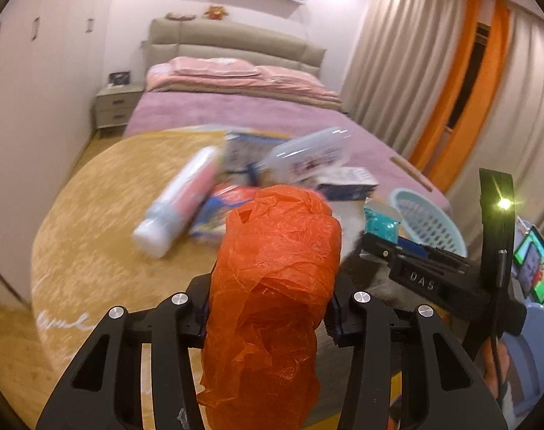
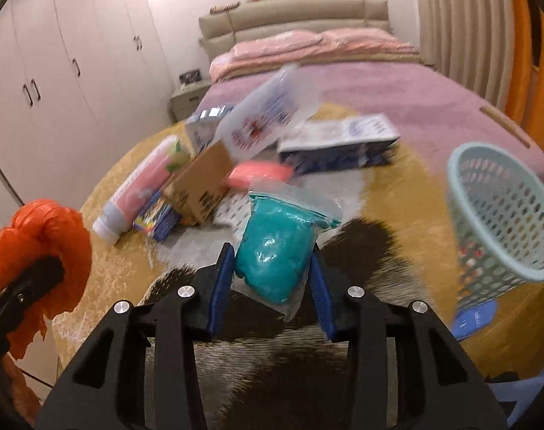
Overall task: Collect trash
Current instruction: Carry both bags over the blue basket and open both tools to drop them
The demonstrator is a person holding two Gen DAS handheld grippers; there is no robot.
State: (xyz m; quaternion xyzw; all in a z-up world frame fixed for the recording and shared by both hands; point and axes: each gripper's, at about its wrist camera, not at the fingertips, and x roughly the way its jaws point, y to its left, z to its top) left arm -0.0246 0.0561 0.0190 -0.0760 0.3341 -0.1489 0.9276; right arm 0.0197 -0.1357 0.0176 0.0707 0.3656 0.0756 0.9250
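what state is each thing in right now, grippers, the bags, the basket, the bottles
left gripper: shut on the orange plastic bag, bag crumpled
right gripper: shut on the zip bag of teal stuff, bag sealed
mesh basket: tilted, mouth facing the camera, apart from both grippers
pink bottle: lying on its side
clear bottle: lying tilted across the pile
cardboard box: tipped on the rug

White raised letters "DAS" read on black block body of right gripper (image 1: pixel 379 240), seen in left wrist view. White cursive script noted on yellow round rug (image 1: pixel 92 243) near left edge, too blurred to read. Print on clear plastic bottle (image 2: pixel 265 122) and blue-white cartons smeared, unreadable.
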